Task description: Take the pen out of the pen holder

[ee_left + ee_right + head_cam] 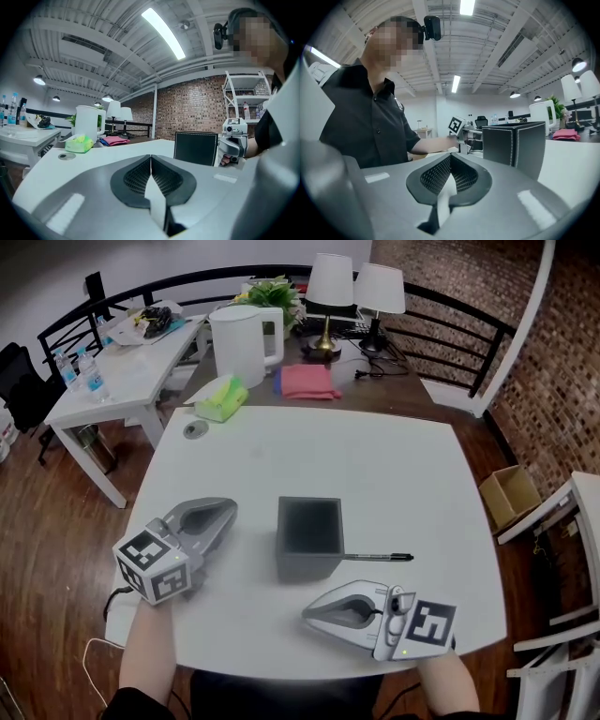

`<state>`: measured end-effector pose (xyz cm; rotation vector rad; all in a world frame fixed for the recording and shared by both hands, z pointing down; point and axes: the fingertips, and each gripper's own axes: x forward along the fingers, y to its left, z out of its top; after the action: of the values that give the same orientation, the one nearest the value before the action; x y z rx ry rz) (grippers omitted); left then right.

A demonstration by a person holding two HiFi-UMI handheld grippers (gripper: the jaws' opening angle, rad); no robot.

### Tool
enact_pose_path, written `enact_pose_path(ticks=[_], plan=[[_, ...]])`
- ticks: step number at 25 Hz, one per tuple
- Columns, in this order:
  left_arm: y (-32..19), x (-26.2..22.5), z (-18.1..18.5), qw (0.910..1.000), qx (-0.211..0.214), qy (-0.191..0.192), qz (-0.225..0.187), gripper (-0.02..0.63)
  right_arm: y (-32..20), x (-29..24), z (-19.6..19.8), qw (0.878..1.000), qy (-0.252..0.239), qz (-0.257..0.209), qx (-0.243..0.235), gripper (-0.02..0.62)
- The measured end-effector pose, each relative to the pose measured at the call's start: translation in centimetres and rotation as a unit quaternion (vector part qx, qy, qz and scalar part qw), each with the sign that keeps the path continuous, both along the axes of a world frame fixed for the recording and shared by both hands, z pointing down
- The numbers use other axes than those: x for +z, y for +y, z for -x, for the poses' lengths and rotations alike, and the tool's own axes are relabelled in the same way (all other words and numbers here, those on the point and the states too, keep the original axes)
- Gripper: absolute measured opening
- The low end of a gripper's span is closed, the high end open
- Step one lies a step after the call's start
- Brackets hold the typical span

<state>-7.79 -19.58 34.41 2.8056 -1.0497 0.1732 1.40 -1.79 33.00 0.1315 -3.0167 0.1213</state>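
Observation:
A black square pen holder point(309, 536) stands upright in the middle of the white table point(375, 465), and its dark inside shows no pen. A black pen point(377, 558) lies flat on the table, its left end at the holder's right side. My left gripper point(228, 510) rests left of the holder, pointing toward it, jaws shut and empty point(151, 157). My right gripper point(309, 615) lies near the front edge, below the holder and pen, pointing left, also shut on nothing point(451, 157). The holder shows in the left gripper view point(196, 147) and the right gripper view point(515, 143).
A white kettle point(246, 345), a green pack point(222, 397), a pink cloth point(307, 382) and two lamps point(328, 296) stand on the dark table beyond. A round metal grommet point(195, 429) sits at the white table's far left corner. A cardboard box point(511, 495) is on the floor at the right.

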Motion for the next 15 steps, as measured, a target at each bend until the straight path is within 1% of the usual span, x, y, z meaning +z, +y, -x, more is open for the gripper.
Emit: enact_pose_path(ticks=[3, 15], plan=[[0.01, -0.03, -0.04, 1.0000, 0.000, 0.001, 0.000, 0.003, 0.33, -0.22, 0.80, 1.000, -0.005, 0.000, -0.012, 0.012], [0.03, 0.06, 0.00, 1.0000, 0.001, 0.000, -0.002, 0.005, 0.37, -0.35, 0.76, 1.000, -0.010, 0.003, -0.010, 0.012]])
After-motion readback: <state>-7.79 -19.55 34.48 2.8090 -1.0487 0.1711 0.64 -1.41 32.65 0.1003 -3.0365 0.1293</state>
